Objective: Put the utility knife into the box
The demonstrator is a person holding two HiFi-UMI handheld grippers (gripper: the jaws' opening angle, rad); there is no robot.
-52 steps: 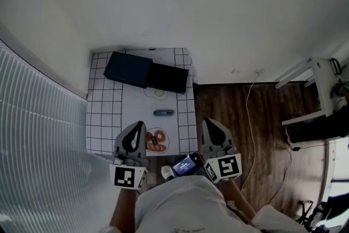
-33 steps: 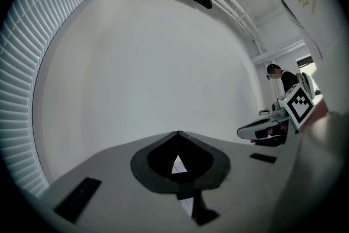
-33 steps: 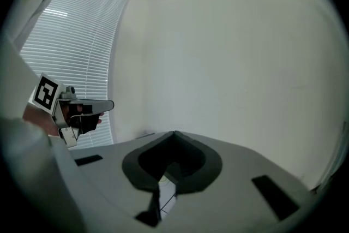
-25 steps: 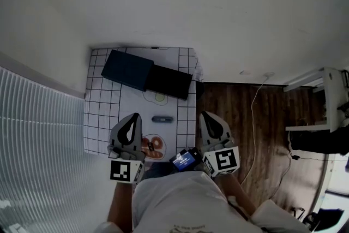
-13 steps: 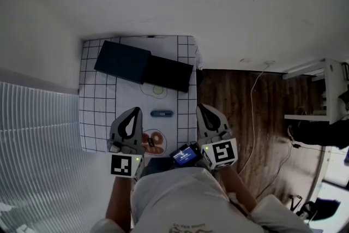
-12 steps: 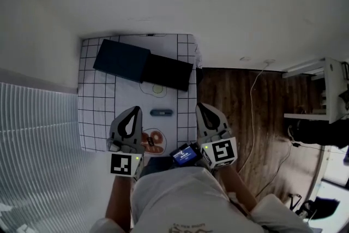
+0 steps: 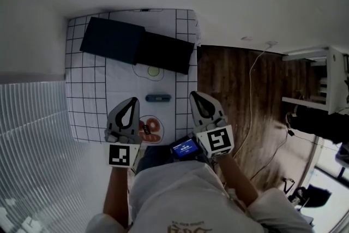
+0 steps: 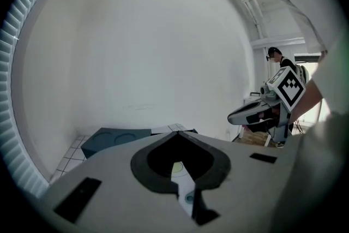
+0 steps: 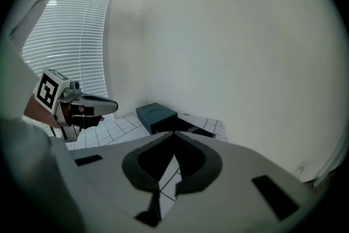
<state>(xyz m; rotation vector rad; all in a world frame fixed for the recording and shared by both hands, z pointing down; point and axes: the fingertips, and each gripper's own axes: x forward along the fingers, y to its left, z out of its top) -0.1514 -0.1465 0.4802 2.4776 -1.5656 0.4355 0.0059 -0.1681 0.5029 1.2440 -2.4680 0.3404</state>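
Left gripper: my left gripper [image 7: 131, 103] sits lower left of centre in the head view, jaws closed tip to tip with nothing between them.
Right gripper: my right gripper [image 7: 194, 97] sits lower centre, jaws likewise together and empty.
Why they are held so: both point up the frame towards the table [image 7: 82, 96], side by side and close to my body. I read this as a ready stance before any reach. The gripper views look over the cloth from above, so I judge both are held clear of it.
Utility knife: the utility knife [image 7: 158, 98] lies flat and crosswise on the checked cloth, centre left of the frame.
Knife relative to grippers: in the head view it falls between the two tips and about level with them, a little nearer the left one, touching neither.
Box: the box [image 7: 112, 41] is in the upper left of the frame, dark blue, with a black part [image 7: 165, 52] against its right side. I cannot tell which is the lid.
Knife to box: well apart, knife below the black part.
Next, my judgement: a jaw must open before closing across the knife's narrow body.
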